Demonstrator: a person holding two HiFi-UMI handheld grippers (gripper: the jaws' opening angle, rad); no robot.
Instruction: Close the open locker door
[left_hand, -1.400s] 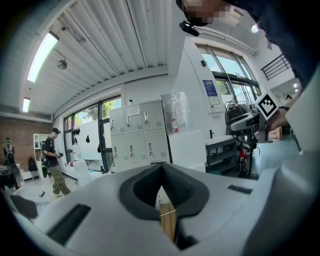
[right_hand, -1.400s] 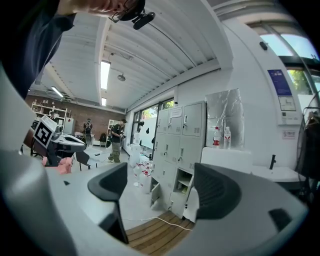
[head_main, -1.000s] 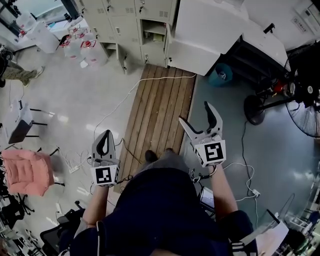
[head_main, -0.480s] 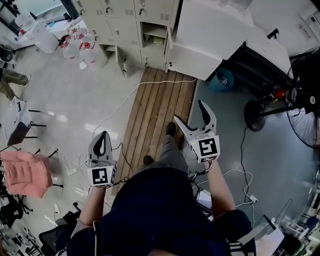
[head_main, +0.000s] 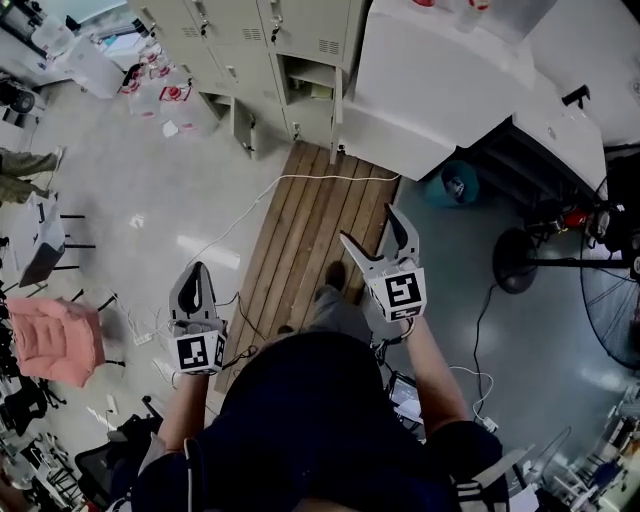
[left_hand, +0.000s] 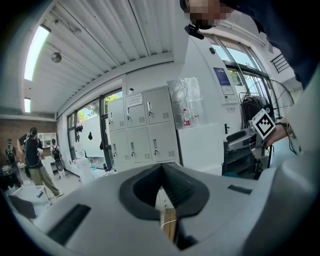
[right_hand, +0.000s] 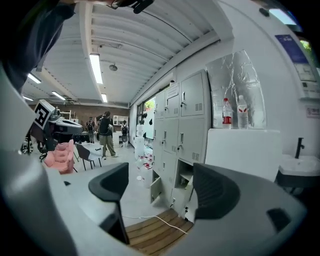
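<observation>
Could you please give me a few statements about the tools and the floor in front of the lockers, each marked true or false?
1. The right tool has its jaws apart with nothing between them. True.
2. The left tool has its jaws wide apart. False: they are together, and nothing is held.
3. A white cable lies across the wooden planks. True.
4. Both tools touch the open locker door. False: it stands well ahead of them, past the planks.
5. The pink chair is on the person's right. False: it is on the left side.
</observation>
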